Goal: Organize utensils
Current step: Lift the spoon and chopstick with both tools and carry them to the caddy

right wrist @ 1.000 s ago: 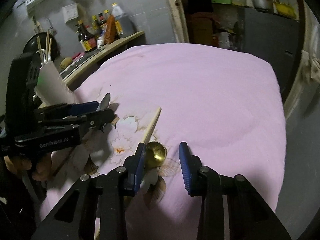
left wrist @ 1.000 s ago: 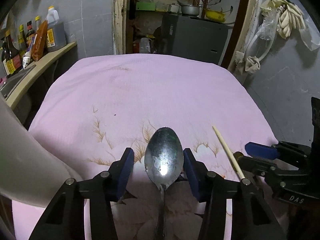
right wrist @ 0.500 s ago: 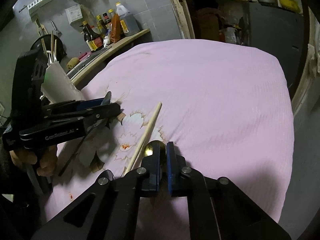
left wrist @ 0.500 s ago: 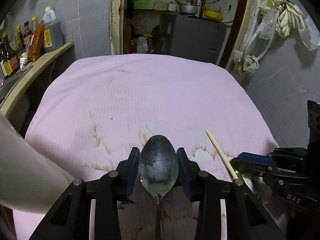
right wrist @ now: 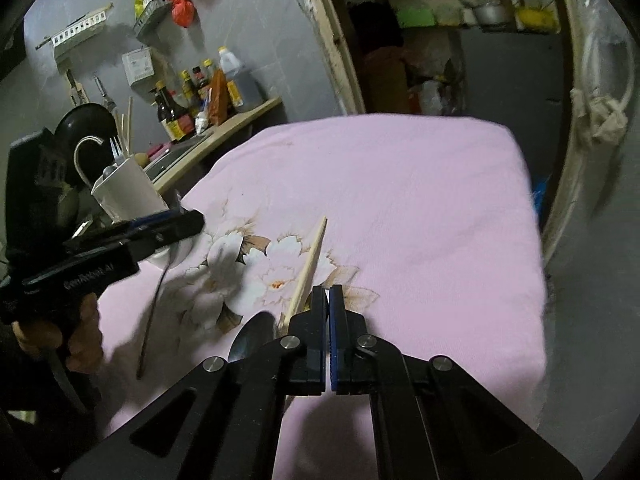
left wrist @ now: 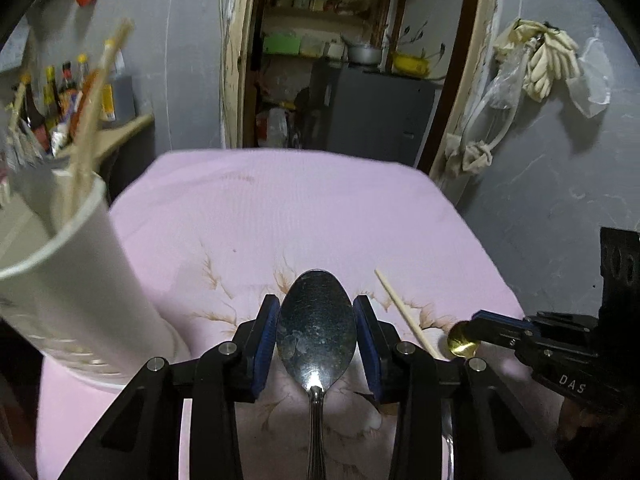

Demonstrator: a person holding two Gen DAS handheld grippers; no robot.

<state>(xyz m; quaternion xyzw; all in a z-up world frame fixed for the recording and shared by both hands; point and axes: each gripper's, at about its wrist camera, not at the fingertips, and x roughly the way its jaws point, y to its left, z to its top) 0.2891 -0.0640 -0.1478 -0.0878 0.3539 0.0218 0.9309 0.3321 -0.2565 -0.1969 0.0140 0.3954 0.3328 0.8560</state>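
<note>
left gripper (left wrist: 316, 340) clamps spoon (left wrist: 316, 328); right gripper (right wrist: 328, 320) closed

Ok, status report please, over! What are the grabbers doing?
Left gripper shut on silver spoon. Right gripper shut on gold utensil. White cup close at left, chopstick loose beside right jaws.

Sauce bottles (right wrist: 188, 108), hanging gloves (left wrist: 552, 60).

Black left gripper (left wrist: 316, 340) and right gripper (right wrist: 328, 336), blue-padded fingers (left wrist: 264, 336), silver screws, white lettering.
</note>
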